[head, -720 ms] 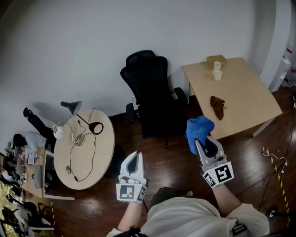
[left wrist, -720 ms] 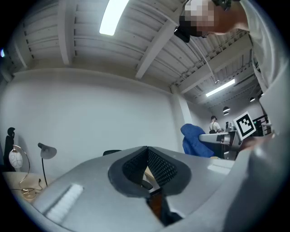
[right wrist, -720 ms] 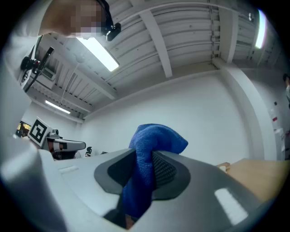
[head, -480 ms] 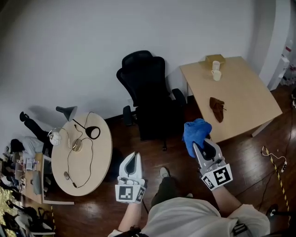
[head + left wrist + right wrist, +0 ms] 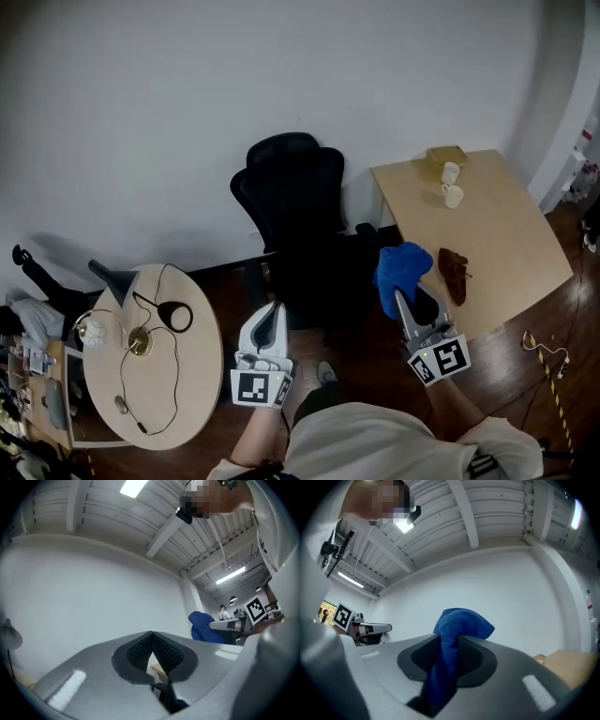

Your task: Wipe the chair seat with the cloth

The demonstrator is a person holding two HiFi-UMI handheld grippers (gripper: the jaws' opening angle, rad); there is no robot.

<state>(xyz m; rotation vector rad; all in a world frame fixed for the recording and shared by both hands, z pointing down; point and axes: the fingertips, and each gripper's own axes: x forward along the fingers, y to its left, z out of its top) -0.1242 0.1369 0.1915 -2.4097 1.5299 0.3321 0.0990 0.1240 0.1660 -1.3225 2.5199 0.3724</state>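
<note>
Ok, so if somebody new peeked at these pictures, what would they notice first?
Probably the bright blue cloth, pinched in the right tool and bunched up above it, right of the middle of the head view. Just to its left stands the big black office chair, dark against the white wall. The left tool points at the chair too, shut with nothing in it.

My left gripper (image 5: 271, 317) points forward, jaws together with nothing between; my right gripper (image 5: 404, 298), level beside it, pinches the cloth (image 5: 401, 266).
</note>
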